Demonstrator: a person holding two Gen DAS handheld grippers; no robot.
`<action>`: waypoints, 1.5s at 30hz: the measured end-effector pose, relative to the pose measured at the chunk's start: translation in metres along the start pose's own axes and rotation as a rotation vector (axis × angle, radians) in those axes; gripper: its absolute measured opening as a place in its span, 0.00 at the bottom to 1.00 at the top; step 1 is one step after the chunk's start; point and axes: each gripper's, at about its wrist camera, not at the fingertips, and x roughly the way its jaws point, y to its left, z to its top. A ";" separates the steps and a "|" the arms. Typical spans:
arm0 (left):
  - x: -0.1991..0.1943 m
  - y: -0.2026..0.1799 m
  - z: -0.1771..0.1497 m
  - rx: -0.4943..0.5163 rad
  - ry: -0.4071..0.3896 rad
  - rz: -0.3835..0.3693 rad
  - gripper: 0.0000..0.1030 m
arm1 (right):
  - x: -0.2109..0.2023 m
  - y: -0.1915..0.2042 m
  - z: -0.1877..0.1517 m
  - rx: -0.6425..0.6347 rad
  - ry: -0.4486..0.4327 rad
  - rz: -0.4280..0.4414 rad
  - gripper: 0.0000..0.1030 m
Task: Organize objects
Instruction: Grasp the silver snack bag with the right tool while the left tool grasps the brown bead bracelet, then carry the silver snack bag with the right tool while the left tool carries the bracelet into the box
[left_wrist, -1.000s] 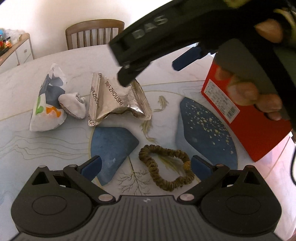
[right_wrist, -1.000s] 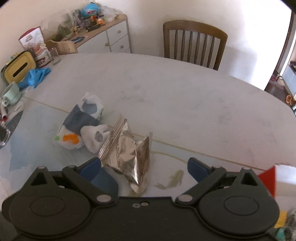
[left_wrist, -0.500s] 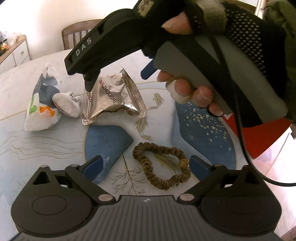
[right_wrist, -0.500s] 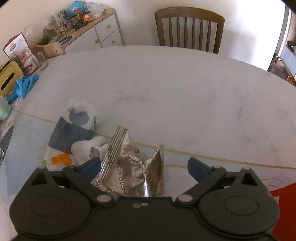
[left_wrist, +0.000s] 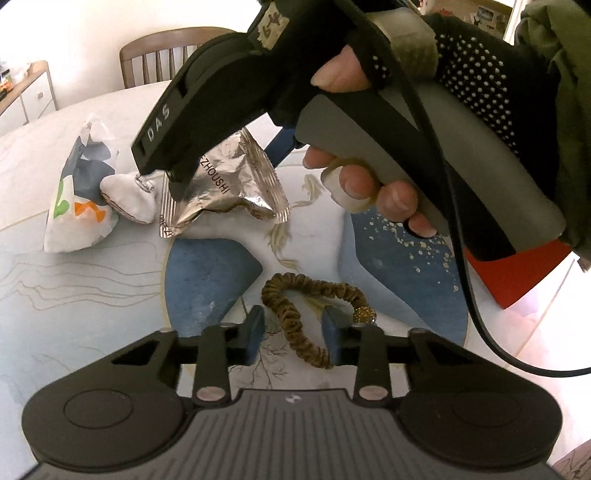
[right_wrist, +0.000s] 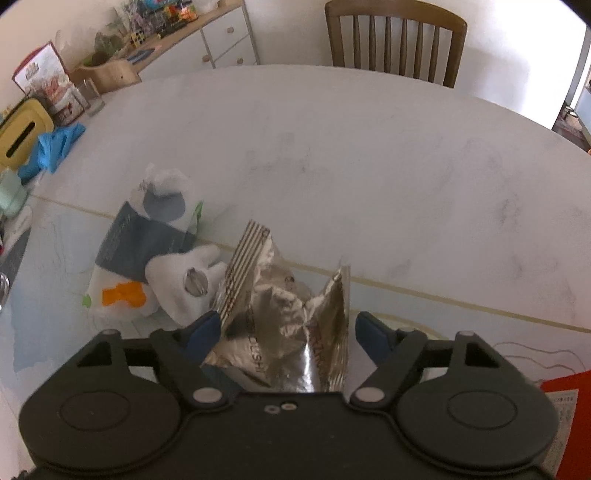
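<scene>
Left wrist: one hair tie (left_wrist: 314, 321), two packets (left_wrist: 229, 188).

The right tongs (right_wrist: 286, 330) point steeply down at the bench (right_wrist: 369, 166), their jaws closing around a crumpled silver foil packet (right_wrist: 284, 314). The left blue pad (right_wrist: 205, 326) touches the packet's ribbed edge; the right pad (right_wrist: 371, 330) stands just clear. A white pouch (right_wrist: 184, 284) lies just left of the packet, against a white printed bag (right_wrist: 147, 243). A wooden chair (right_wrist: 395, 40) stands beyond the bench.
</scene>
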 end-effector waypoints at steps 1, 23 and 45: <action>0.000 0.000 0.000 -0.002 0.000 -0.005 0.30 | -0.001 0.000 -0.001 -0.001 0.000 0.001 0.68; -0.005 -0.002 0.000 -0.013 0.030 0.039 0.10 | -0.060 -0.002 -0.026 -0.004 -0.042 -0.026 0.46; -0.036 -0.031 0.009 -0.026 -0.016 0.073 0.08 | -0.183 -0.058 -0.084 0.085 -0.183 -0.047 0.46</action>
